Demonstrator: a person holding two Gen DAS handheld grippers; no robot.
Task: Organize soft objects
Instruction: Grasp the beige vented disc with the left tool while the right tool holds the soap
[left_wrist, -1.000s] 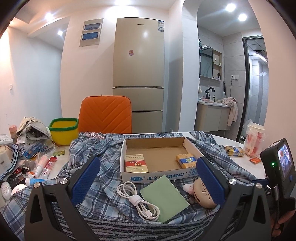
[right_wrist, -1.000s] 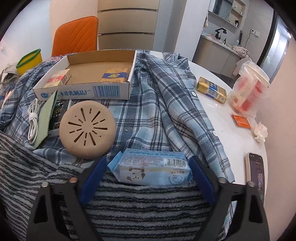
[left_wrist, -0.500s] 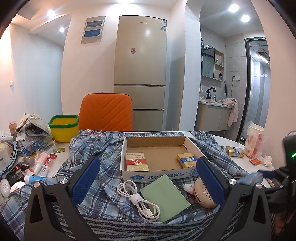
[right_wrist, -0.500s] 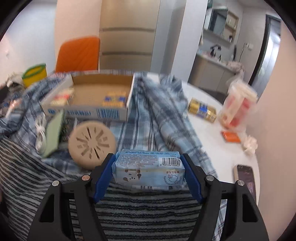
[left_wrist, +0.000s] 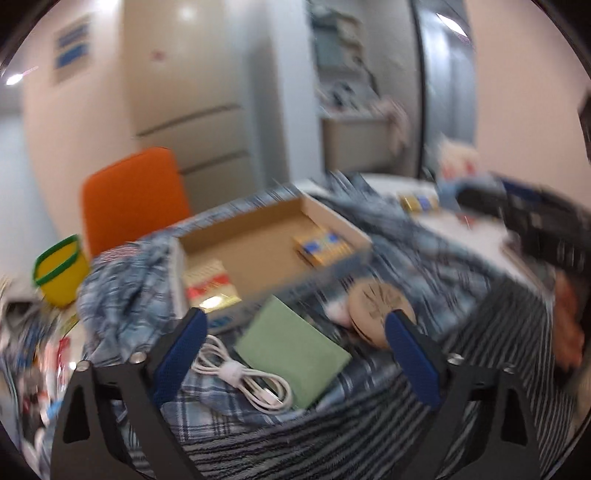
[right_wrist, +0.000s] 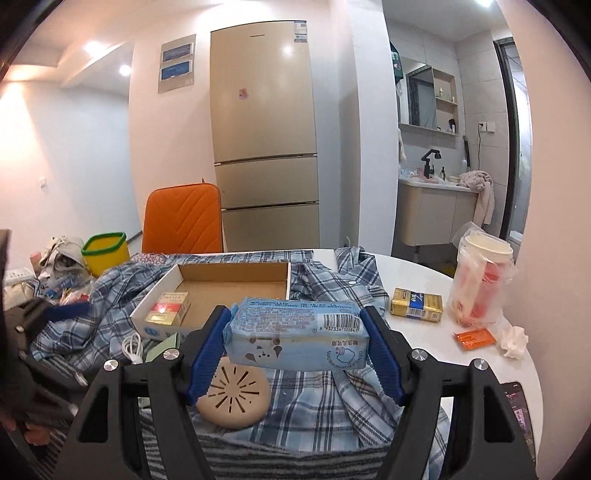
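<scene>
The right gripper (right_wrist: 297, 345) is clamped on a pack of wet wipes (right_wrist: 297, 334). The pack is soft and light blue, with a barcode, small print and a little cartoon animal on its side. It is held up in the air above a blue checked shirt (right_wrist: 325, 402) and a round tan disc (right_wrist: 232, 400). A cardboard box (right_wrist: 225, 284) is seen behind it. The left gripper (left_wrist: 295, 334) has its jaws closing, with nothing pinched between them.
</scene>
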